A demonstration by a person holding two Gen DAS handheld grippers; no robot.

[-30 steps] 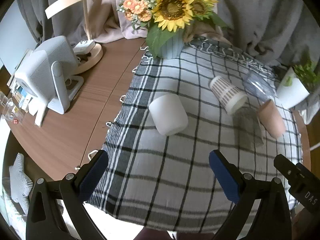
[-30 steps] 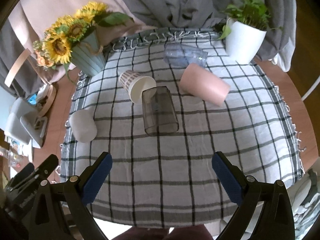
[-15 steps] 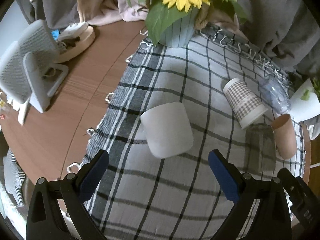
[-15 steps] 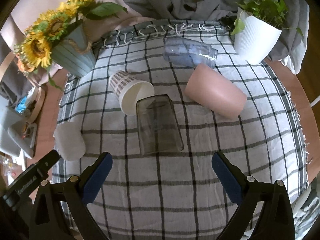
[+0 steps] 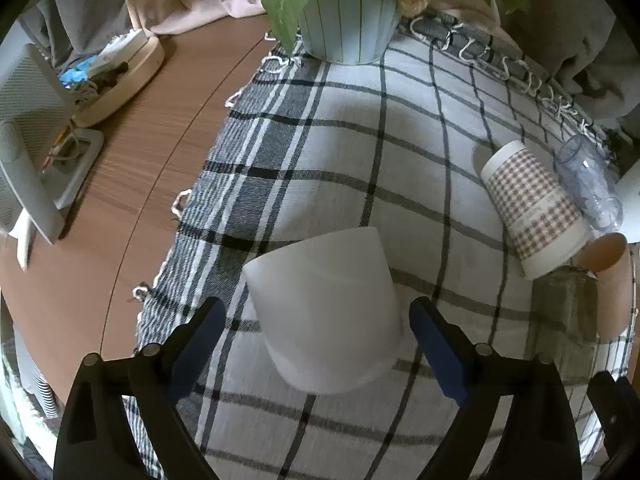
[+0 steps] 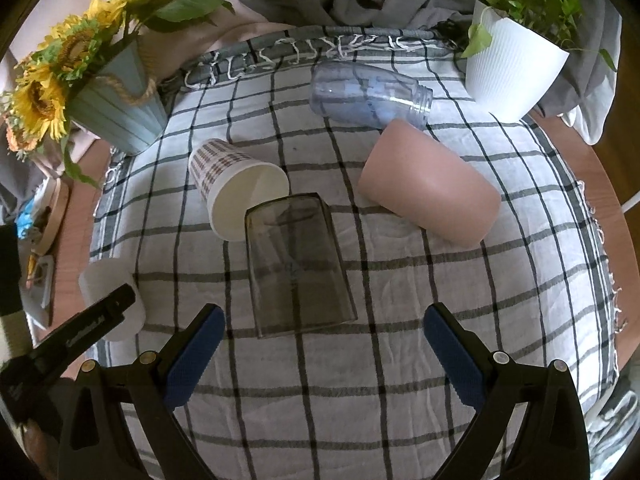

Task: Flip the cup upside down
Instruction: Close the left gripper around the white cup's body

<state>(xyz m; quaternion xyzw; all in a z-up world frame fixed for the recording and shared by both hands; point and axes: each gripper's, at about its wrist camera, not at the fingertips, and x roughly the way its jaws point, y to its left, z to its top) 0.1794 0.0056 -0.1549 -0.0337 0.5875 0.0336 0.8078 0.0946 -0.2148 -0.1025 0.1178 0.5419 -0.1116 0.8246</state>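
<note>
A white cup (image 5: pixel 326 310) lies on its side on the checked cloth (image 5: pixel 360 152). My left gripper (image 5: pixel 316 336) is open, its blue pads on either side of the cup, not touching it. The cup also shows at the left of the right wrist view (image 6: pixel 106 286), partly behind the left gripper. My right gripper (image 6: pixel 320 348) is open and empty, just short of a smoky clear tumbler (image 6: pixel 294 270) lying on its side. A checked paper cup (image 6: pixel 236 186), a pink cup (image 6: pixel 430 182) and a clear blue jar (image 6: pixel 368 94) also lie on their sides.
A blue sunflower vase (image 6: pixel 116 110) stands at the cloth's back left, a white plant pot (image 6: pixel 514 64) at the back right. Bare wooden table (image 5: pixel 132 184) to the left carries a white fan (image 5: pixel 24 152) and a round tray (image 5: pixel 120 68).
My left gripper moved forward and down until the white cup sits between its open jaws. My right gripper moved closer to the smoky tumbler. No cup moved.
</note>
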